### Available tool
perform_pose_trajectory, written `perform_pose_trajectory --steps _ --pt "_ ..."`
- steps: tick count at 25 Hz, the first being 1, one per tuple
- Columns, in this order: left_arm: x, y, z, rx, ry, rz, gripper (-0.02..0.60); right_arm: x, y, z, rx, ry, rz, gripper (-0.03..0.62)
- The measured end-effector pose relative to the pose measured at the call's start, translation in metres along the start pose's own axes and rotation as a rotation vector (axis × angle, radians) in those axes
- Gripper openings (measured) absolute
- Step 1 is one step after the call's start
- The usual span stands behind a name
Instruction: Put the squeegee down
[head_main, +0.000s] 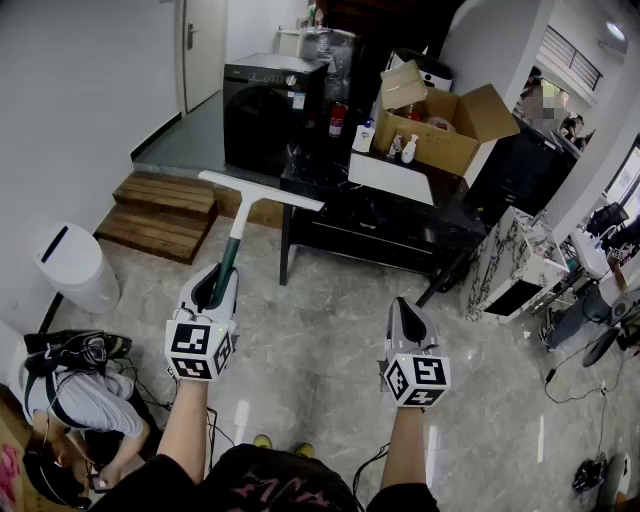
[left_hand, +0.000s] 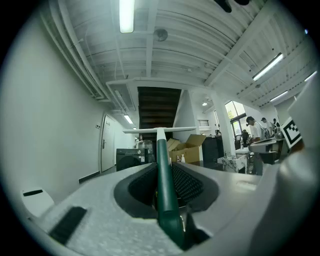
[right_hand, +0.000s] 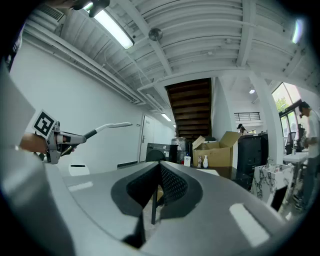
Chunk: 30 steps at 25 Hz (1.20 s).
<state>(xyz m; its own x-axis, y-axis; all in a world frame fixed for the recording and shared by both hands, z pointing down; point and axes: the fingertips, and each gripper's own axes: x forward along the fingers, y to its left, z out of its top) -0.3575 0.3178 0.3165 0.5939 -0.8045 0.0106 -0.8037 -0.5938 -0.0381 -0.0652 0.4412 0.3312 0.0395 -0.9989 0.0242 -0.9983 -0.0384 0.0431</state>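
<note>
The squeegee (head_main: 231, 240) has a dark green handle and a long white blade at its far end, held in the air above the marble floor. My left gripper (head_main: 222, 280) is shut on the green handle, which runs out between its jaws. In the left gripper view the squeegee (left_hand: 162, 170) points straight ahead, level, its blade crosswise. My right gripper (head_main: 404, 312) is level beside it, apart from the squeegee, jaws together with nothing in them. The right gripper view shows the squeegee (right_hand: 107, 125) off to the left in the left gripper (right_hand: 54, 141).
Ahead stands a black table (head_main: 400, 225) with a white sheet, bottles and an open cardboard box (head_main: 452, 128). A black washing machine (head_main: 266, 102) and wooden steps (head_main: 160, 210) are to the left. A white bin (head_main: 72, 266) and a crouching person (head_main: 70, 400) are at the near left.
</note>
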Motion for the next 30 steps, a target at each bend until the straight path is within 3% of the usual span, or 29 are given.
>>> perform_pose_trajectory --steps 19,30 --pt "0.002 0.004 -0.003 0.02 -0.004 -0.01 0.098 0.008 0.002 -0.01 0.011 0.003 0.01 0.009" --pt "0.013 0.03 -0.009 -0.003 -0.019 -0.019 0.098 0.022 0.015 -0.019 -0.009 0.025 0.007 0.009"
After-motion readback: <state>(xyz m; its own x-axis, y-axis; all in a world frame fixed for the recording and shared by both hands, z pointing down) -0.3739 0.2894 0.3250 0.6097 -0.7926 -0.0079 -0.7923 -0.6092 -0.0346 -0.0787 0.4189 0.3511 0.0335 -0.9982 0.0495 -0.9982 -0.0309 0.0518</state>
